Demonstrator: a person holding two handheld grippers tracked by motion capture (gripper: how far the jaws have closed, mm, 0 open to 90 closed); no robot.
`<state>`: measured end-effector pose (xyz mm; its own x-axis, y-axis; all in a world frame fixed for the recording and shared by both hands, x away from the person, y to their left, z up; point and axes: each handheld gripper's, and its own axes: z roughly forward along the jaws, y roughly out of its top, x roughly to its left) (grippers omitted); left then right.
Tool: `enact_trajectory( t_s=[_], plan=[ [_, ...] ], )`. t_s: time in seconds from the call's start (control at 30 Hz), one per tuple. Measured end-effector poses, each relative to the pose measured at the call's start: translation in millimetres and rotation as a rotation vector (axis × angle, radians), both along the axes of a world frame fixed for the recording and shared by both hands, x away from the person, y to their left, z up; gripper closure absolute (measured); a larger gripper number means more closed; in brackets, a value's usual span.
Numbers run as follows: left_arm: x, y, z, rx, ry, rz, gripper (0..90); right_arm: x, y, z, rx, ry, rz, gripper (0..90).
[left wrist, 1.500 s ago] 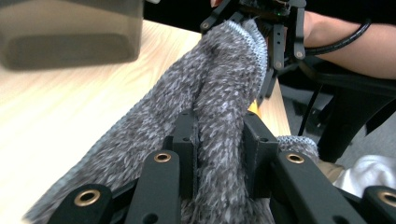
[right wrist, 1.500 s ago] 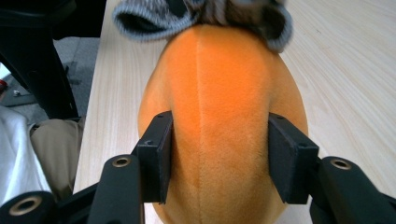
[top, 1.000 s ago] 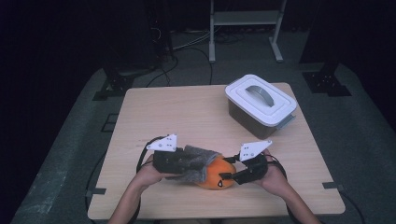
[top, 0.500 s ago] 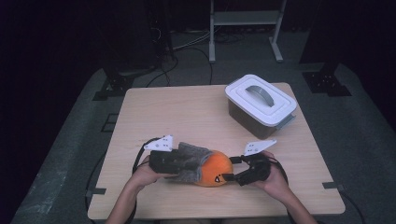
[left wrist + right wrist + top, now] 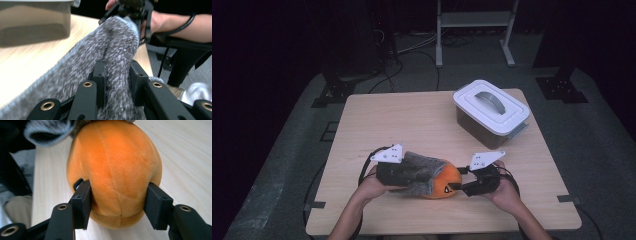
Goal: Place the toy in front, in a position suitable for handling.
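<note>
High view: sock [image 5: 422, 172] is pinched by left gripper [image 5: 404, 172], plush [image 5: 446, 183] clamped by just-closing right gripper [image 5: 460, 187], seemingly for sleeving.

**Light wooden table with 2 things on it**

The table [image 5: 402, 125] has a pale wood-grain top with rounded corners and stands on a grey floor [image 5: 602, 150]. Toward its far right corner sits 1 dark, translucent storage box [image 5: 484, 125] closed with a white lid [image 5: 491, 106] that bears a grey handle; the box is turned at a slight angle to the table's edges. Near the front edge, about midway across, lies an orange plush toy [image 5: 444, 184], resting on the wood, with a grey fuzzy sock [image 5: 422, 172] drawn over its left part. Box and toy are well apart. The far left of the tabletop is bare wood
</note>
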<state>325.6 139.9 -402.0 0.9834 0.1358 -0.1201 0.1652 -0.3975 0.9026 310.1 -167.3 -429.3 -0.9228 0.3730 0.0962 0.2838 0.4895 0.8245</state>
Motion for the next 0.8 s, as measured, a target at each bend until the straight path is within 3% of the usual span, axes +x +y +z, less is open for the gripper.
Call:
enact_trajectory(
  t_s=[0.1, 0.17, 0.27, 0.37, 0.43, 0.57, 0.7, 0.8],
  plan=[
    [-1.9, -0.5, -2.9, 0.001, 0.002, 0.003, 71.7, 0.8, -2.0, 0.8, 0.016, 0.022, -0.018, 36.2],
    [-2.6, -0.8, -2.7, 0.01, -0.002, 0.005, 71.7, 1.8, -1.0, -0.5, 0.026, 0.013, -0.028, 32.1],
    [-2.3, -1.9, -3.2, 0.003, 0.007, 0.001, 71.7, 3.5, -0.6, -3.3, 0.047, 0.023, -0.036, 30.2],
    [-2.7, -1.9, 2.2, -0.016, -0.013, 0.016, 71.6, 2.1, 1.4, -3.1, 0.053, 0.029, -0.051, 35.0],
    [-3.9, -1.9, 7.6, -0.035, -0.029, 0.026, 71.6, -1.4, 5.1, 1.1, 0.038, 0.006, -0.06, 39.2],
    [-3.6, -3.5, 3.0, -0.009, -0.02, 0.022, 71.7, -6.0, 11.6, 3.2, 0.01, -0.012, -0.036, 38.6],
    [-1.6, 0.5, 1.8, -0.004, -0.019, 0.045, 71.7, -3.9, 5.0, 3.7, 0.061, -0.01, -0.056, 32.7],
    [-1.4, -0.4, 0.3, -0.011, -0.005, 0.028, 71.6, -3.1, 4.7, 2.0, 0.081, -0.008, -0.063, 28.4]
  ],
)
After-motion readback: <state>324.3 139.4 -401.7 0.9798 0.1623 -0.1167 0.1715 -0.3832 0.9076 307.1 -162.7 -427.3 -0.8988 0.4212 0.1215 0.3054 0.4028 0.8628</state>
